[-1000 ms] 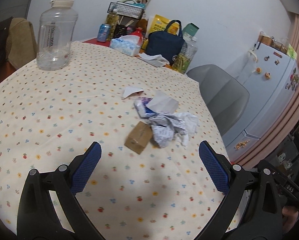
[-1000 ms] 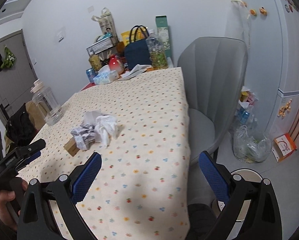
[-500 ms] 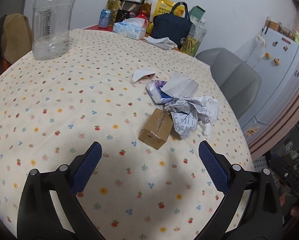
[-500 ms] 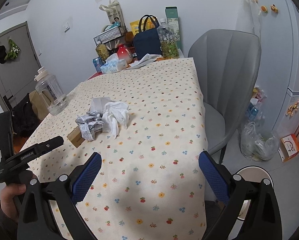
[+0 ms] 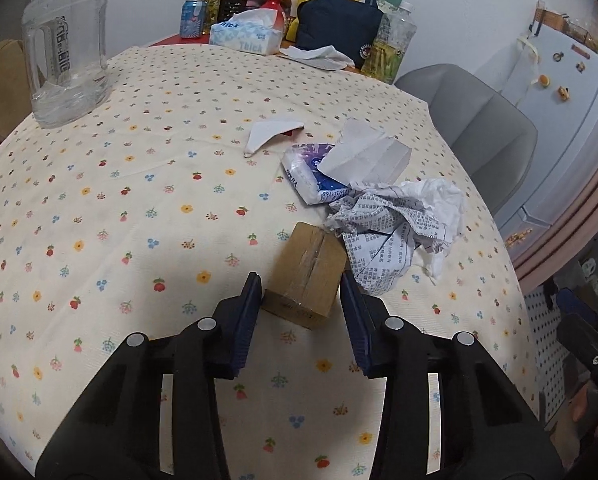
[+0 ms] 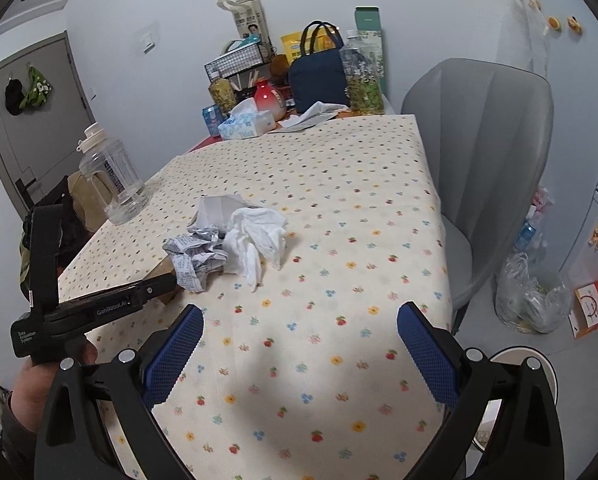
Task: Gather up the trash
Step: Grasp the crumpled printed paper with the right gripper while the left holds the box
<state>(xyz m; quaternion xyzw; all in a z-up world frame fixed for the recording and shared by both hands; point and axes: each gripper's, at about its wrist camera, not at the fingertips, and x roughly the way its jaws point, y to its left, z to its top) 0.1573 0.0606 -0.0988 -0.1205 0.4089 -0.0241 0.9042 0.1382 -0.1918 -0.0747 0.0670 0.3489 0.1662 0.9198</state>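
Left tongs [image 5: 301, 294] closing around the cardboard box [image 5: 305, 278] — contact unclear; right tongs [image 6: 299, 344] wide, empty.

A brown cardboard box [image 5: 305, 278] lies on a cream tablecloth [image 5: 139, 208] dotted with small red, yellow and blue flowers, beside white crumpled paper [image 5: 379, 236] printed in grey.

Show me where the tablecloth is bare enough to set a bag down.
Bare cloth lies between the water jug and the cardboard box, and along the chair-side edge right of the white tissue. Crowded: the trash pile around the crumpled printed paper, and the far end by the tissue box.
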